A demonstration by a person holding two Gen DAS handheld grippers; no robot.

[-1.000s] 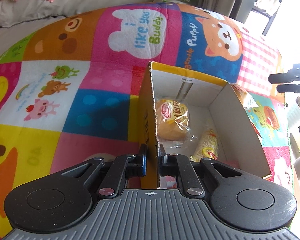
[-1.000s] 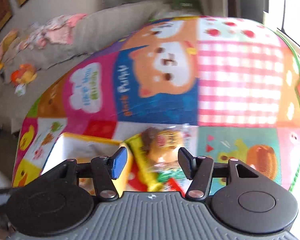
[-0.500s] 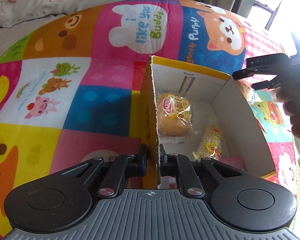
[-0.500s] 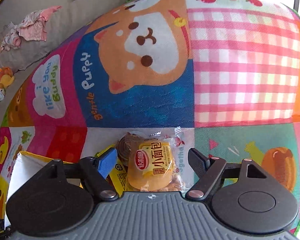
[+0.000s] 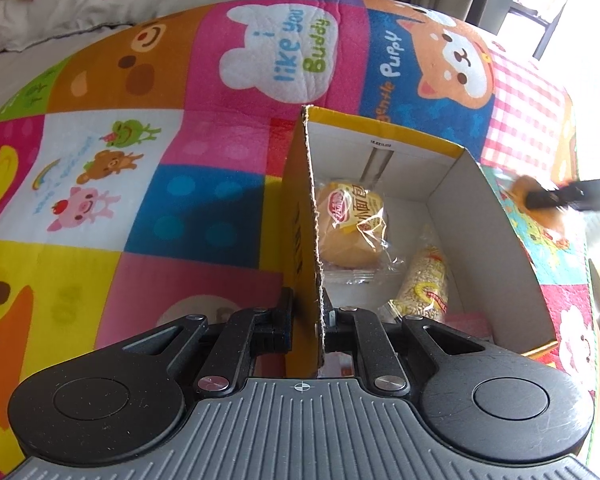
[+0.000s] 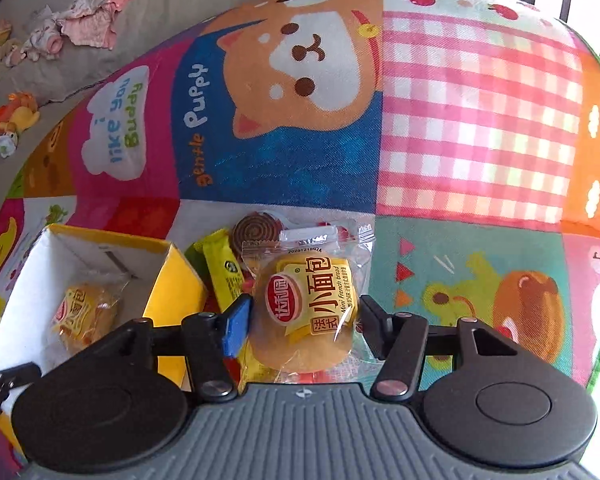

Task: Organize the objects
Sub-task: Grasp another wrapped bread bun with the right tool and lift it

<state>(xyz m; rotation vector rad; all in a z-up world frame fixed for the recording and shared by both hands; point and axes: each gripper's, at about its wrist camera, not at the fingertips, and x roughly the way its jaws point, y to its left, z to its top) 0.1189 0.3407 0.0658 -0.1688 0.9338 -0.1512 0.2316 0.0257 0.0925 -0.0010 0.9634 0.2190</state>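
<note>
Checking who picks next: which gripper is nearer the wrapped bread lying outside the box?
Right. The right gripper has its fingers on either side of the wrapped bread; the left gripper is clamped on the box wall.

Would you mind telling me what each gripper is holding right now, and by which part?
Left gripper clamps the box by its near side wall. Right gripper straddles the bread packet; contact unclear.

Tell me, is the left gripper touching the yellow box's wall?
Touching. The left wrist view shows the left gripper shut on the yellow box's cardboard wall, both pads pressed against it.
</note>
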